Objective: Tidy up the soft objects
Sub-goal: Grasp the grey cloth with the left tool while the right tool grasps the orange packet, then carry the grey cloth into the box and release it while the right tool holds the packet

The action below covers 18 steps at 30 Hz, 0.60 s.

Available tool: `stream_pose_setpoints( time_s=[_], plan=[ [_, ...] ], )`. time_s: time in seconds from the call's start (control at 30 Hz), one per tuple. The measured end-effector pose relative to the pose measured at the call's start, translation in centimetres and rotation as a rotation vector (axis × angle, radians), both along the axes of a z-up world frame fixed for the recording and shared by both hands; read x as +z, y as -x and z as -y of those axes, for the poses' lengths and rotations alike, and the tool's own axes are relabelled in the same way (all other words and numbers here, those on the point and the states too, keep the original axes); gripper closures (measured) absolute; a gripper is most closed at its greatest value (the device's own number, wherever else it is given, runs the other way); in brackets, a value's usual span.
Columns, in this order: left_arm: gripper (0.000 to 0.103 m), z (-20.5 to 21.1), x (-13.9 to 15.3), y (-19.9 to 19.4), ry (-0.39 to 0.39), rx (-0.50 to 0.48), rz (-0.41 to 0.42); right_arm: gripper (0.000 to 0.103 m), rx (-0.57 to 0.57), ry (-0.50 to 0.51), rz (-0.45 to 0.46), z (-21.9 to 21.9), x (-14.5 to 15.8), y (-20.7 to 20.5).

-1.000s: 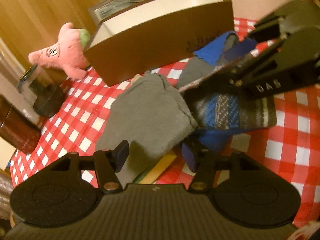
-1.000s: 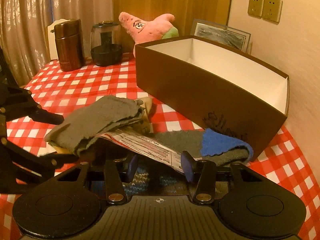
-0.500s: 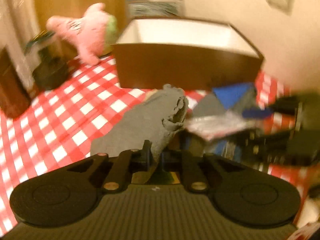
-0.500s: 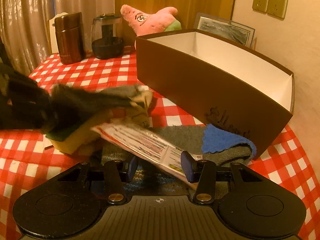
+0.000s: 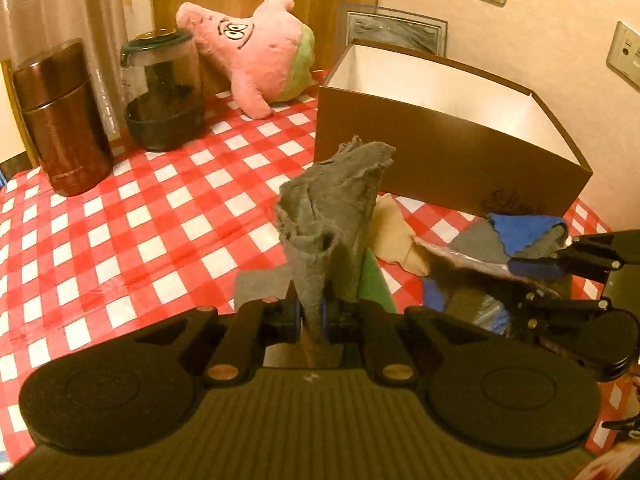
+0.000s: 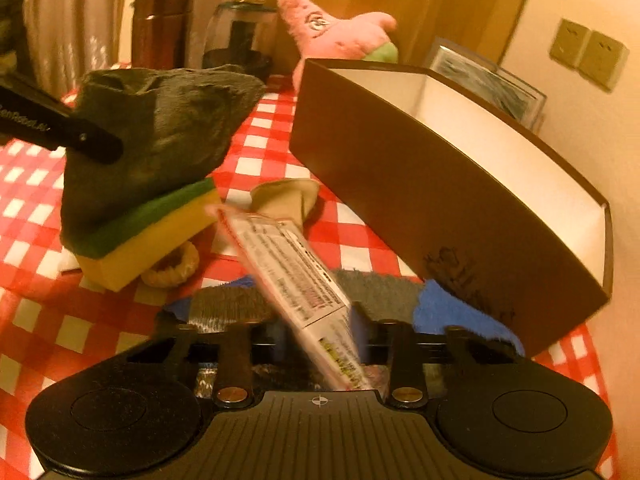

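Left tool [image 5: 310, 318]: pinched tight on grey cloth [image 5: 336, 200], which stands up in a peak from the jaws; held by one edge, likely so it lifts clear of the pile.
Right tool [image 6: 320, 334]: jaws closing on printed packet [image 6: 296, 272], which slants up and away between them; whether the pads press it yet, cannot tell.
Sponge [image 6: 148, 232]: yellow-green, on the desk [image 5: 120, 220], still touching the cloth's lower edge.
Soft pile: blue-grey towel [image 6: 440, 308] near the right tool, beige cloth [image 6: 286, 200] just past the packet, at the box's near wall.
Box [image 5: 440, 152]: open, far right, looks empty; likely where the soft things go.
Pink plush [image 5: 256, 48]: far, beside the box, untouched.
Change: a second ago the left tool was wide open over flat cloth; now clamped, cloth raised. Right jaws narrower, packet tilted steeper.
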State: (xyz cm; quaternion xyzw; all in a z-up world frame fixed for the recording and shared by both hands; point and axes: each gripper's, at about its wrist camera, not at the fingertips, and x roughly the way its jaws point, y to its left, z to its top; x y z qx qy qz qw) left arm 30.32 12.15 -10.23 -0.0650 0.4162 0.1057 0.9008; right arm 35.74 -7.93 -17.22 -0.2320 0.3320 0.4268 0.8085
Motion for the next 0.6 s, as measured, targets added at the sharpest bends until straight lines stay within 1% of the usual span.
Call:
stream_pose_setpoints(
  time_s=[0.03, 0.1, 0.27, 0.4, 0.5, 0.6],
  plan=[
    [0.095, 0.1, 0.1, 0.1, -0.003, -0.004, 0.004, 0.083, 0.002, 0.006, 0.012, -0.1, 0.0, 0.0],
    [0.096, 0.0, 0.3, 0.1, -0.003, -0.001, 0.012, 0.089, -0.001, 0.005, 0.045, 0.0, 0.2, 0.0],
    [0.097, -0.8, 1.9, 0.7, -0.008, 0.015, 0.044, 0.100, -0.046, -0.040, 0.072, 1.3, 1.3, -1.2],
    [0.097, -1.5, 3.7, 1.2, -0.030, 0.028, 0.084, 0.101, -0.082, -0.084, 0.074, 2.6, 2.8, -2.3],
    [0.098, -1.9, 4.9, 1.4, -0.031, 0.038, 0.105, 0.101, -0.101, -0.102, 0.089, 3.4, 4.0, -2.8],
    [0.098, -2.0, 5.9, 1.6, -0.042, 0.044, 0.121, 0.101, -0.128, -0.133, 0.068, 4.3, 5.1, -3.1]
  ],
)
